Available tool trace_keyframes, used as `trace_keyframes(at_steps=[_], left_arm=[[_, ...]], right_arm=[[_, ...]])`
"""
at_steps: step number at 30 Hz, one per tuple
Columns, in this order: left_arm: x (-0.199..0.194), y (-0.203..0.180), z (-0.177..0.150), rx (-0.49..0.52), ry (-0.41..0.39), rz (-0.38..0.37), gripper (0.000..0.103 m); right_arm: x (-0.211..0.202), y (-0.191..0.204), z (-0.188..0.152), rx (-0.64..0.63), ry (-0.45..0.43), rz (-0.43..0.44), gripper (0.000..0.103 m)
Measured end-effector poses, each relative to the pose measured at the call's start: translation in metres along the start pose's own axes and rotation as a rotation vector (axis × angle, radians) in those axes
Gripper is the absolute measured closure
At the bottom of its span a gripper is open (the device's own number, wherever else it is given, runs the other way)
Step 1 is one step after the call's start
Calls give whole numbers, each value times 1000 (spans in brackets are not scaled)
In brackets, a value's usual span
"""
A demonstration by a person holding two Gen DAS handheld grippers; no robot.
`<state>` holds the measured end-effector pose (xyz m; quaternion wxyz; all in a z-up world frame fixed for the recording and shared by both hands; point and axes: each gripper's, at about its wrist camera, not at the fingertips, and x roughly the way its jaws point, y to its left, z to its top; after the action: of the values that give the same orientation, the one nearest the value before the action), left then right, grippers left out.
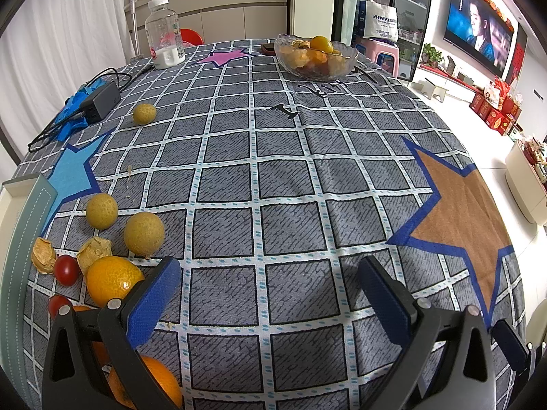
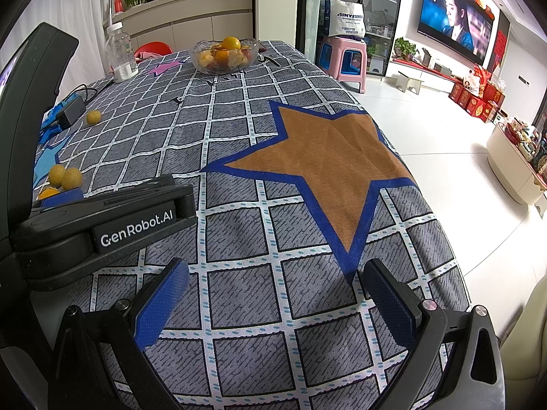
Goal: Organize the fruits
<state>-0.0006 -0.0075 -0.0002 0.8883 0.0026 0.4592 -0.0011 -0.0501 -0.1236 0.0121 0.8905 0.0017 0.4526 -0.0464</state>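
Beside left gripper (image 1: pixel 268 280), perhaps physalis (image 1: pixel 94 249), right view lacks

We see a table (image 1: pixel 290 177) under a grey checked cloth with blue, pink and brown stars. At its far end stand a glass bowl (image 1: pixel 316 56) of fruit and a plastic bottle (image 1: pixel 164 34). On the left edge lie a black charger (image 1: pixel 99 100) with its cable (on something blue) and a lone yellow fruit (image 1: pixel 144 113). Nearer, clustered together, lie two more yellow fruits (image 1: pixel 143 234), an orange (image 1: pixel 112 280), cherry tomatoes (image 1: pixel 66 270) and papery husked fruits (image 1: pixel 94 249).
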Motion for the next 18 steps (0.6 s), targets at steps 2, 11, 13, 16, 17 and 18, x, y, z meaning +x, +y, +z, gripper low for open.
trace_keyframes(at_steps=[2,11,13,16,17,18], left_arm=[[0,-2,0,0,0,0,0],[0,-1,1,-6,0,4,0],[0,-5,1,13,0,-5,0],[-14,0,-1,70,-12,-5,0],[-25,3,-3,82,-44,-9,0],[-38,7,-6,98,-84,-19,0]], right_arm=[[0,0,0,0,0,0,1],[0,0,0,0,0,0,1],[0,0,0,0,0,0,1],[0,0,0,0,0,0,1],[0,0,0,0,0,0,1],[0,0,0,0,0,0,1]])
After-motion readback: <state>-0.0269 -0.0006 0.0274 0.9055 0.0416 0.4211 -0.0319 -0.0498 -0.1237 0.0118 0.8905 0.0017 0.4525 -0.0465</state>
